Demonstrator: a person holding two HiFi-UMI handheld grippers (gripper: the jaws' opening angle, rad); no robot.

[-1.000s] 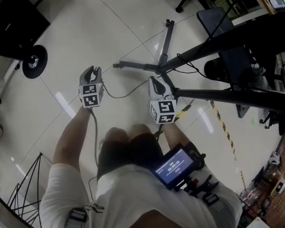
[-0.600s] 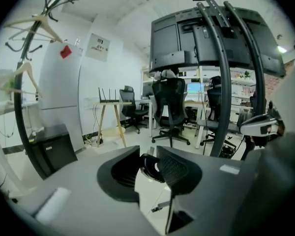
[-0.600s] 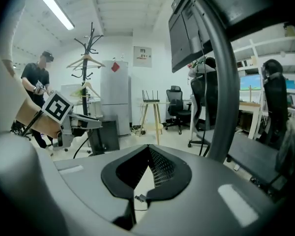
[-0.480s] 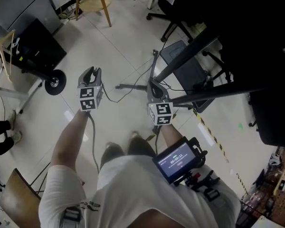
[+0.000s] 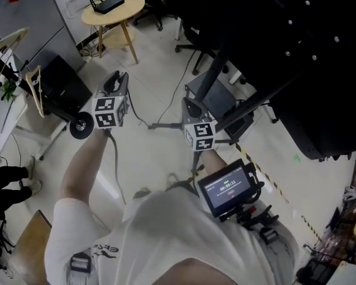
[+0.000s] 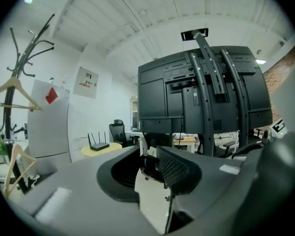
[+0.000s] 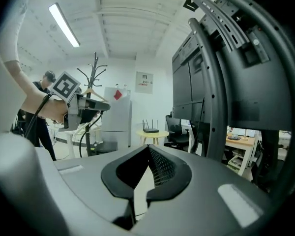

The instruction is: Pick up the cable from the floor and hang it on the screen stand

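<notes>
While the left gripper [image 5: 116, 82] is clamping a dark bundle of the cable [image 6: 148, 165] between its jaws, those jaws are standing partly apart, simply because the bundle is filling the gap. It is looking like a carrying grip, meant to take the slack clear of the floor [image 5: 157, 159]. From the jaws a thin strand is drooping below and sagging across toward the right gripper [image 7: 148, 151]. That one's jaws are pressing fully together. Nothing is showing between them in its own view, so whether they are pinching the strand cannot be told.

Both grippers are pointing roughly level, side by side and a little apart. Dead ahead of both sets of jaws the screen stand [image 6: 206, 92] is looming, its black curved uprights running up the back of the screen [image 6: 160, 97]. Facing it that way is making sense: the uprights and the bracket above the jaws are the likely places to drape the bundle.

The hanging is not yet done, since the cable is touching no visible part of the stand. Next, by the look of it, the left jaws are needing to carry the bundle over a bar before letting go. The drooping strand is the worry: it could be catching on the stand's leg [image 5: 166, 125] far below the jaws.
</notes>
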